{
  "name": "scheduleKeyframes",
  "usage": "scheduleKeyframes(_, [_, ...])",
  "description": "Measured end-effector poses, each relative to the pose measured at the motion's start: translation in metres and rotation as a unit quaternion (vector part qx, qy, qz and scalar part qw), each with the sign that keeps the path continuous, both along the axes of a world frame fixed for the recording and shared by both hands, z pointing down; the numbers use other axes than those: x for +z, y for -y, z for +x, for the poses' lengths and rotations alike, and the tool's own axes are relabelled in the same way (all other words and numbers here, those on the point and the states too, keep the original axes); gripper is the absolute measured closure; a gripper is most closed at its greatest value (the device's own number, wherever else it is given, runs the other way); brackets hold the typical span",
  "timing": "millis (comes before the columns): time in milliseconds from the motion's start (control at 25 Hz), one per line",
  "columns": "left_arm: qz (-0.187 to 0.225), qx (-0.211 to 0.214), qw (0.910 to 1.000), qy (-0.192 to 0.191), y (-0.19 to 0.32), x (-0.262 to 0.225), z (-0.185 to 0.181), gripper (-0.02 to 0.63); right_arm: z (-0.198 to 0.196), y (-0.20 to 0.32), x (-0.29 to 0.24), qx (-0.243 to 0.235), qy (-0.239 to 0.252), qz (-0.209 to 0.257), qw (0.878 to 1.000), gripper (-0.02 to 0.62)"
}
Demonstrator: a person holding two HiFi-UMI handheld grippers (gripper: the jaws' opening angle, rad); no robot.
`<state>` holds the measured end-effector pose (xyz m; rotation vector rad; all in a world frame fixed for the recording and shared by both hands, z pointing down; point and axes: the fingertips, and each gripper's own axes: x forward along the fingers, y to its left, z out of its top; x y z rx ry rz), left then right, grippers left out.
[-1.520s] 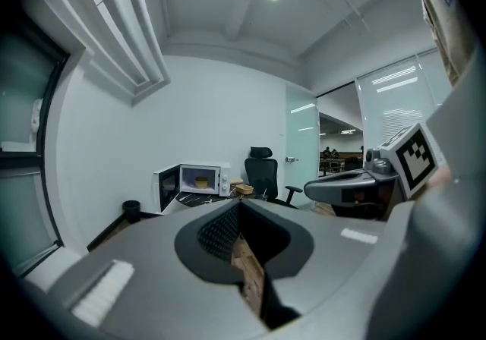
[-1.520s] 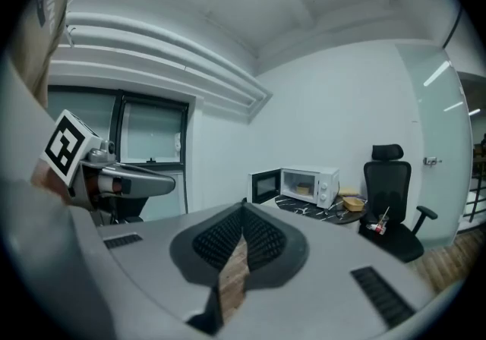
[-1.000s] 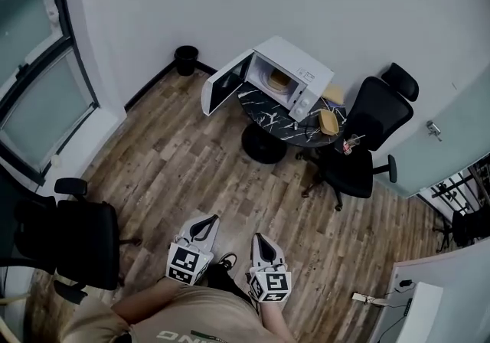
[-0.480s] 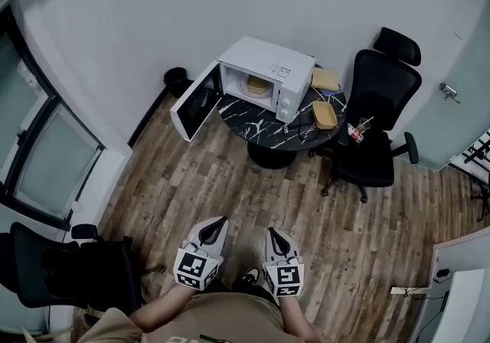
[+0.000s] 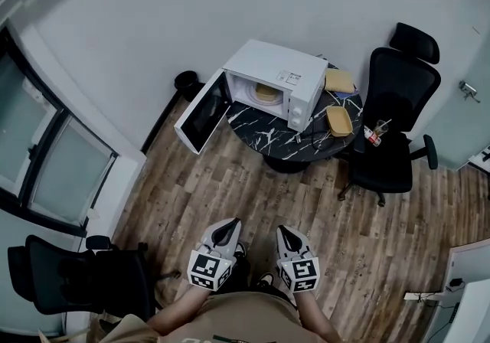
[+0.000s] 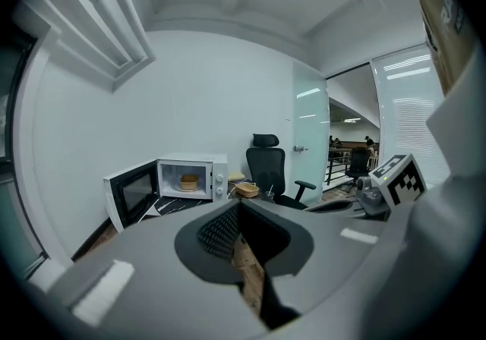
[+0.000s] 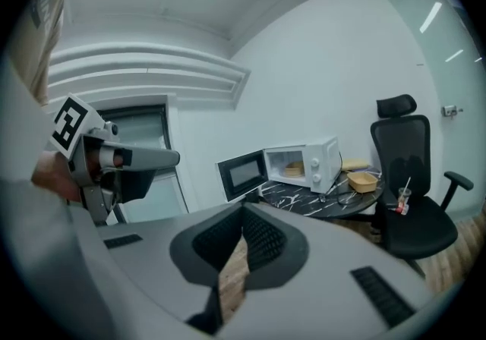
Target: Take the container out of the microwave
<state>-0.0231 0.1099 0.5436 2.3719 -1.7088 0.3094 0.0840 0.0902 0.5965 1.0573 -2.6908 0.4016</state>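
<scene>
A white microwave (image 5: 279, 77) stands on a round black marble table (image 5: 268, 133) with its door (image 5: 200, 113) swung open to the left. Inside sits a tan container (image 5: 266, 92). Both grippers hang close to my body, far from the table over the wood floor: left gripper (image 5: 227, 227) and right gripper (image 5: 284, 231), each with its jaws together and holding nothing. In the left gripper view the microwave (image 6: 199, 177) and the container (image 6: 188, 181) lie far beyond the left gripper (image 6: 240, 204). The right gripper view shows the microwave (image 7: 313, 164) beyond the right gripper (image 7: 244, 209).
A tan tray (image 5: 338, 120) and a second tan box (image 5: 340, 80) lie on the table beside the microwave. A black office chair (image 5: 394, 119) stands right of the table, with a cup (image 5: 374, 133) on it. A black bin (image 5: 186, 81) sits by the wall. Another black chair (image 5: 76, 284) is at lower left.
The head view has swung and moved, so the microwave and table now sit more to the right and slightly nearer. Both grippers stay low by my body, still shut.
</scene>
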Motion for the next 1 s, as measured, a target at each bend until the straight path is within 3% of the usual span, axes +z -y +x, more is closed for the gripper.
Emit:
scheduleKeyframes(240, [-0.017,0.023,0.9993,-0.023,0.039,0.012,-0.006,0.598,-0.015,0.034,-0.015,0.004,-0.001,0.0,1.0,0.586])
scheduleKeyframes(800, [-0.002,0.152,0.9884,0.008,0.152,0.015,-0.075,0.598,-0.102,0.144,-0.024,0.076,-0.039,0.025,0.996,0.586])
scheduleKeyframes(1000, [-0.004,0.145,0.9895,0.005,0.171,0.021,-0.102,0.598,-0.132,0.161,-0.019,0.057,-0.055,0.018,0.997,0.586])
